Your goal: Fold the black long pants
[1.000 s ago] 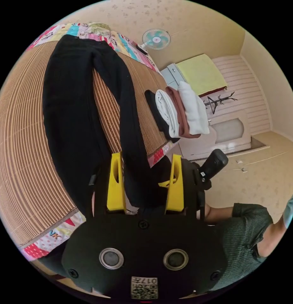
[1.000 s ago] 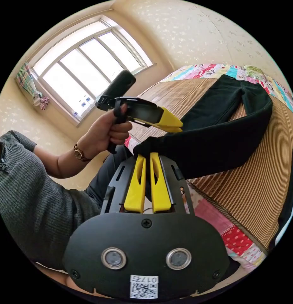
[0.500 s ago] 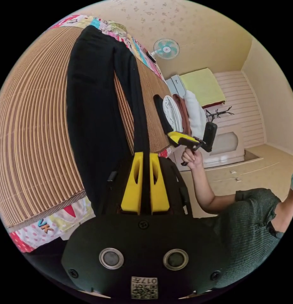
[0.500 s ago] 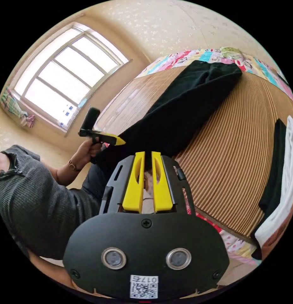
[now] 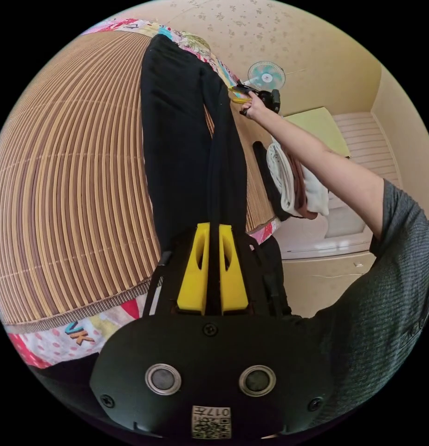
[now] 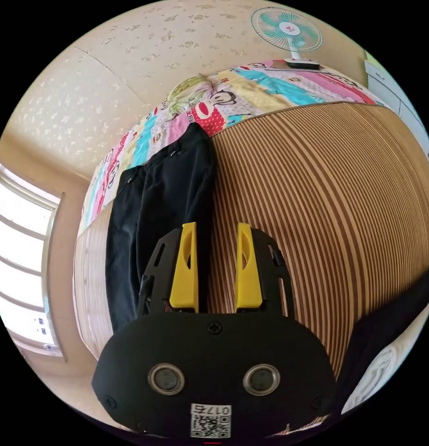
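Black long pants (image 5: 177, 153) are laid lengthwise on a striped bamboo mat (image 5: 70, 186) covering a bed; the waist end is seen at the far edge, against a patterned cartoon quilt (image 6: 251, 93). In the left gripper view, one leg is raised off the mat and drawn toward the camera, its cuff end pinched between the pressed-together yellow jaws of the left tool (image 5: 212, 232). The other leg lies flat on the mat.

In the right gripper view, the right tool (image 6: 216, 232) is held over the mat just beside the pants' edge, jaws spread, nothing between them. The same tool is seen far off in the left gripper view (image 5: 240, 94), at the end of an outstretched arm (image 5: 316, 153) in a grey ribbed sleeve, near the upper part of the pants.

A stack of folded clothes (image 5: 289, 181), black, white and brown, rests at the mat's edge. A standing fan (image 6: 286, 28) is noted beyond the bed.
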Demonstrator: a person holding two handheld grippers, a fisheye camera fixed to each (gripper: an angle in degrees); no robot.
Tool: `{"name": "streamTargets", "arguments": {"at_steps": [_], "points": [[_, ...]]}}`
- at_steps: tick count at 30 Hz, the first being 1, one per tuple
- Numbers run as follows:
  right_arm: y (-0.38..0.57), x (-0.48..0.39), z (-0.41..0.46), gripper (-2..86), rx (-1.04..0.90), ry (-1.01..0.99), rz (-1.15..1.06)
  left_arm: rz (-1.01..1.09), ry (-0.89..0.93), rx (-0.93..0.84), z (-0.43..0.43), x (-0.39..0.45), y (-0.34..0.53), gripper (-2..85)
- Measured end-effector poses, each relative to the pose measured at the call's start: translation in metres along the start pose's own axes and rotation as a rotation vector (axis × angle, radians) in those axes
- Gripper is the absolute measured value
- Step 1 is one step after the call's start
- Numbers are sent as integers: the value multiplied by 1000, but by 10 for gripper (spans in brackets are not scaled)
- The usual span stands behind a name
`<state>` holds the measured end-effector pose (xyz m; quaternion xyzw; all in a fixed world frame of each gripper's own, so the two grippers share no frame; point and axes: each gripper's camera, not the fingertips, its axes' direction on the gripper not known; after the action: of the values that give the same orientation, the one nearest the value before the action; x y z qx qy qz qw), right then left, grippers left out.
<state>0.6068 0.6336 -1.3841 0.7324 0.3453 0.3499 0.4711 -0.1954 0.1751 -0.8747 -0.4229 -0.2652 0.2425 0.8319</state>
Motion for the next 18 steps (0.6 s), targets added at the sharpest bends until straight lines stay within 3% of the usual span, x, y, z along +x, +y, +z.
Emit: {"name": "streamTargets", "arguments": {"at_steps": [3, 7, 10, 13, 15, 18], "points": [[-27, 4, 11, 123, 94, -102, 96, -19, 41, 4, 2, -9, 2, 39], [-52, -4, 42, 89, 1, 53, 107, 16, 56, 16, 3, -12, 8, 37], [-56, -39, 39, 43, 39, 128, 28, 38, 134, 53, -3, -15, 14, 33], [-37, -121, 11, 31, 236, 250, -151, 214, 388, 156, -26, 1, 30, 27], [-14, -198, -9, 27, 368, 198, -323, 254, 408, 187, -40, 12, 42, 25], [3, -287, -4, 26, 377, 77, -491, 175, 407, 263, -57, 4, 64, 28]]}}
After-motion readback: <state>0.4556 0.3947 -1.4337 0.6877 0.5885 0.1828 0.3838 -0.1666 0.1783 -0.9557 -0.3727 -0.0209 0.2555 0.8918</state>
